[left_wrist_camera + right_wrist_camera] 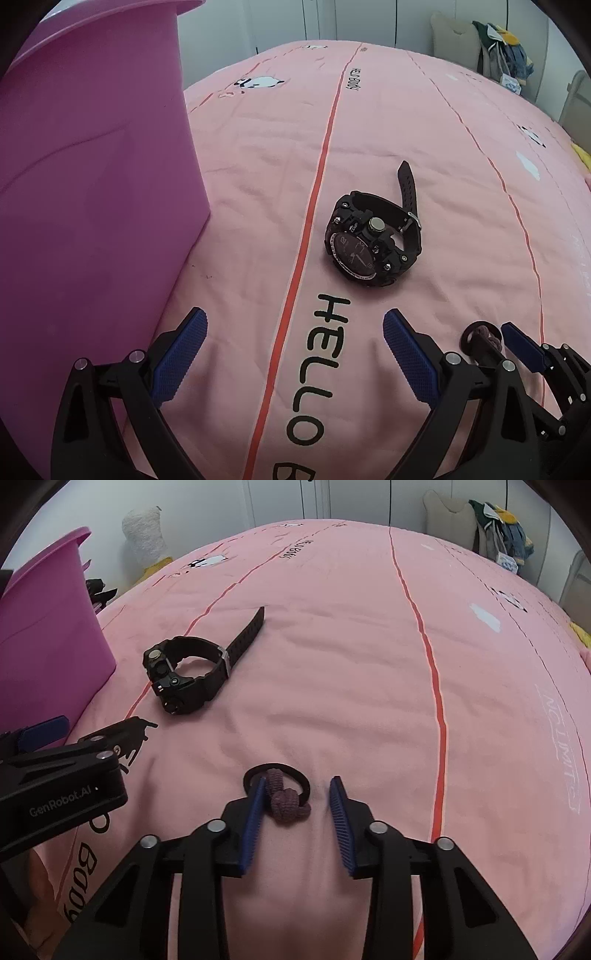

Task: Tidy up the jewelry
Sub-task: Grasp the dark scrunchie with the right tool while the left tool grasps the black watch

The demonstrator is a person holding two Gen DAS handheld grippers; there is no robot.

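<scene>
A black sports watch (pixel 373 236) lies on the pink bedspread, ahead of my left gripper (pixel 295 328), which is open and empty; the watch also shows in the right wrist view (pixel 184 675). A black hair tie with a mauve knot (pixel 284 797) lies on the bed between the blue pads of my right gripper (pixel 297 794), which is open around it, the left pad touching the knot. The tie (pixel 482 338) and the right gripper's pad (pixel 521 343) also show at the lower right of the left wrist view. A purple plastic bin (pixel 92 184) stands at the left.
The pink bedspread (pixel 332 664) has red stripes and black lettering. The purple bin (pixel 48 627) stands left of the watch. My left gripper's body (pixel 66 786) sits at the left of the right wrist view. A chair with clothes (pixel 498 528) and white cabinets stand beyond the bed.
</scene>
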